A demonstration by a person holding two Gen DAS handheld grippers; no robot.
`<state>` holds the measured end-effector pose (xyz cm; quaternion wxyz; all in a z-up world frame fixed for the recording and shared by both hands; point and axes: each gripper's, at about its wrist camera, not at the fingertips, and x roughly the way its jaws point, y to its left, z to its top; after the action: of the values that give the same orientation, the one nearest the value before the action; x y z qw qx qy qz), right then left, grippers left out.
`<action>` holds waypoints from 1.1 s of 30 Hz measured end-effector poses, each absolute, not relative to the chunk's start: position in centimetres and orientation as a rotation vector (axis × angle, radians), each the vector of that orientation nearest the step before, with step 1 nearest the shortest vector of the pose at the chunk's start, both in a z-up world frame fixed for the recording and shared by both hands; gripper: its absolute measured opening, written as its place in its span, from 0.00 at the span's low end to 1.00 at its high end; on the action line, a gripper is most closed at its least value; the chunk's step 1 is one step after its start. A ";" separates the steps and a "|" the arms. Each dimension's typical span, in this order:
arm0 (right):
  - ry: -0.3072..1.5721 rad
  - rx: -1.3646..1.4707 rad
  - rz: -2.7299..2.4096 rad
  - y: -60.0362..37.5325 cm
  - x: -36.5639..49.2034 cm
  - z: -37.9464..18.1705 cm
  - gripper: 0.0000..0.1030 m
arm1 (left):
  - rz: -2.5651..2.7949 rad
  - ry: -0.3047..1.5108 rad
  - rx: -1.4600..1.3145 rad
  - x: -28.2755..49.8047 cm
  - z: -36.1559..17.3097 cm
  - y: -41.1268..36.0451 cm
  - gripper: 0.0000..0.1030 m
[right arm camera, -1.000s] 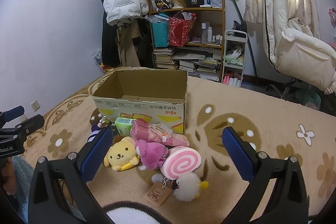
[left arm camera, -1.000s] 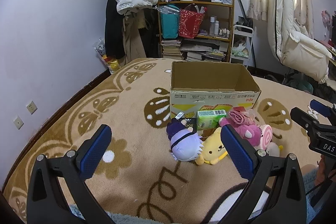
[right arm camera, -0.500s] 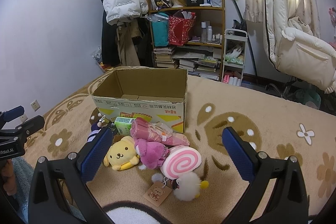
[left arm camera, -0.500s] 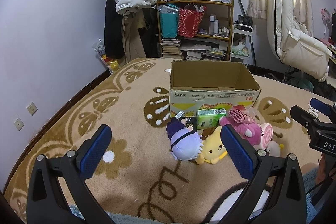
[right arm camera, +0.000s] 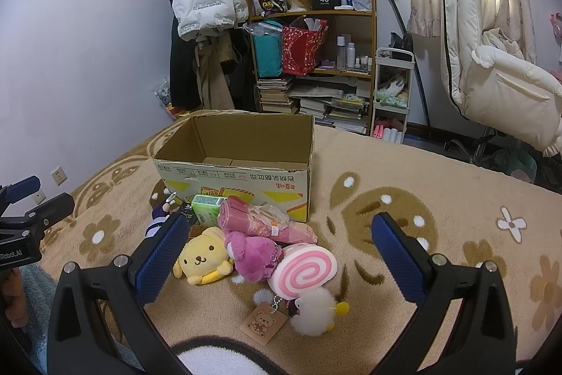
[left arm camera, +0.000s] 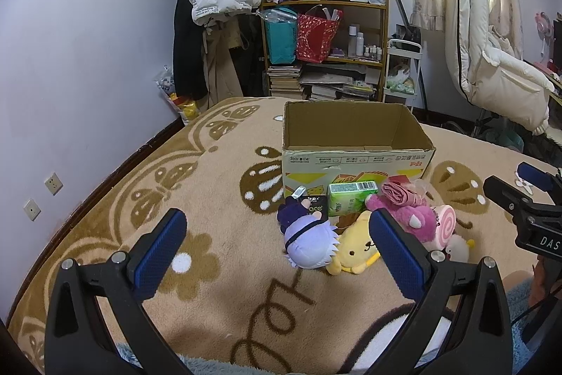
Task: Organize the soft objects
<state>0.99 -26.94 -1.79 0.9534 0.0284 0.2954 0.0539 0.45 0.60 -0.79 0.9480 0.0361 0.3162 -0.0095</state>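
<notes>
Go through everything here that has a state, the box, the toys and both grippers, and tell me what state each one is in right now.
Cardboard box: open on top, upright, no toys visible inside.
Yellow dog plush: lying on the carpet, outside the box.
Pink bear plush: on the carpet, outside the box.
Swirl plush: on the carpet, against the pink bear plush.
Purple plush: lying on the carpet.
Left gripper: open, empty.
Right gripper: open, empty.

In the right wrist view the left finger (right arm camera: pixel 159 255) of the right gripper covers most of the purple plush (right arm camera: pixel 158 220). The dark packet (right arm camera: pixel 188 213) behind it shows only a corner. The box (right arm camera: pixel 246 178) floor is mostly hidden by its front wall. The shelf bottles (right arm camera: pixel 346 53) are too small to read. The left gripper (right arm camera: pixel 21 227) is cut off at the frame edge.
</notes>
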 end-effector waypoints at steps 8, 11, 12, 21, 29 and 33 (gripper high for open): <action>0.603 0.057 0.110 -26.9 1.1 -1.6 1.00 | -0.018 0.643 0.074 0.4 -0.8 0.6 1.00; 0.607 0.071 0.127 -27.2 1.0 -2.4 1.00 | -0.019 0.645 0.075 0.4 -0.8 0.6 1.00; 0.609 0.076 0.131 -27.3 0.9 -2.8 1.00 | -0.018 0.647 0.077 0.4 -1.0 0.5 1.00; 0.618 0.089 0.126 -27.5 0.7 -3.5 1.00 | -0.023 0.665 0.115 0.7 -1.1 0.0 1.00; 0.634 0.092 0.123 -27.8 0.7 -3.2 1.00 | -0.037 0.671 0.111 1.1 -1.0 -0.2 1.00; 0.637 0.088 0.123 -27.7 0.8 -3.2 1.00 | -0.030 0.693 0.105 1.6 -1.2 0.0 1.00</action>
<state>0.83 -27.69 -3.16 0.9469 0.0432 0.3129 0.0606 1.56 -0.03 -1.19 0.9392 0.0515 0.3393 -0.0145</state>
